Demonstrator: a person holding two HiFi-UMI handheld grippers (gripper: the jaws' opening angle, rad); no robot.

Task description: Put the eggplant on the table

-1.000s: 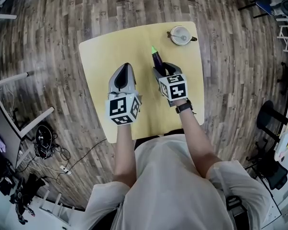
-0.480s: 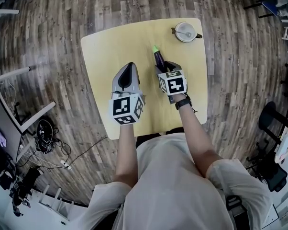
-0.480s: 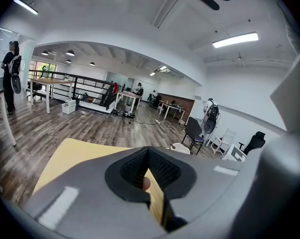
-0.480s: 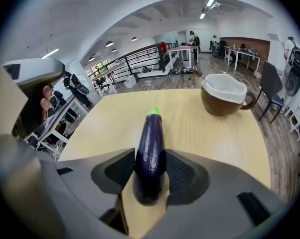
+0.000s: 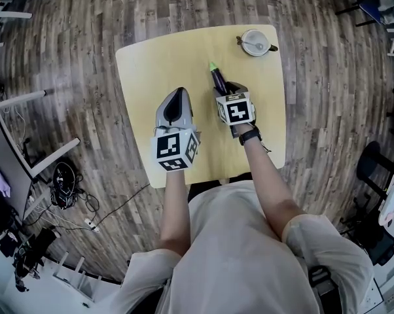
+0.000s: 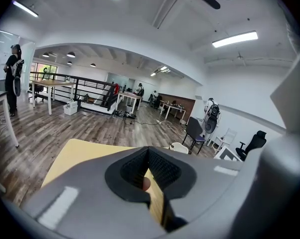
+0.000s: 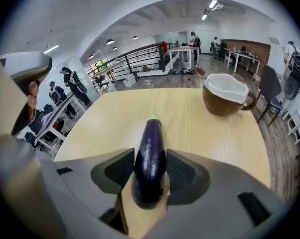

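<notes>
A dark purple eggplant (image 5: 217, 77) with a green stem end sticks out forward from my right gripper (image 5: 224, 91), which is shut on its thick end. In the right gripper view the eggplant (image 7: 150, 153) lies between both pads of the right gripper (image 7: 150, 157), pointing steeply down at the yellow table (image 7: 200, 128), close above or on it. My left gripper (image 5: 177, 98) hovers to the left over the table (image 5: 148, 64) with nothing in it. Its jaws meet at the tips in the left gripper view, so the left gripper (image 6: 148, 151) is shut.
A brown cup with a white inside (image 5: 254, 42) stands at the table's far right corner; the right gripper view shows the cup (image 7: 225, 94) beyond the eggplant. Wooden floor surrounds the table, with chairs, desks and cables at the room's edges. People stand far off.
My right gripper has sunk a little toward the table with the eggplant still in it. The left gripper has kept its place.
</notes>
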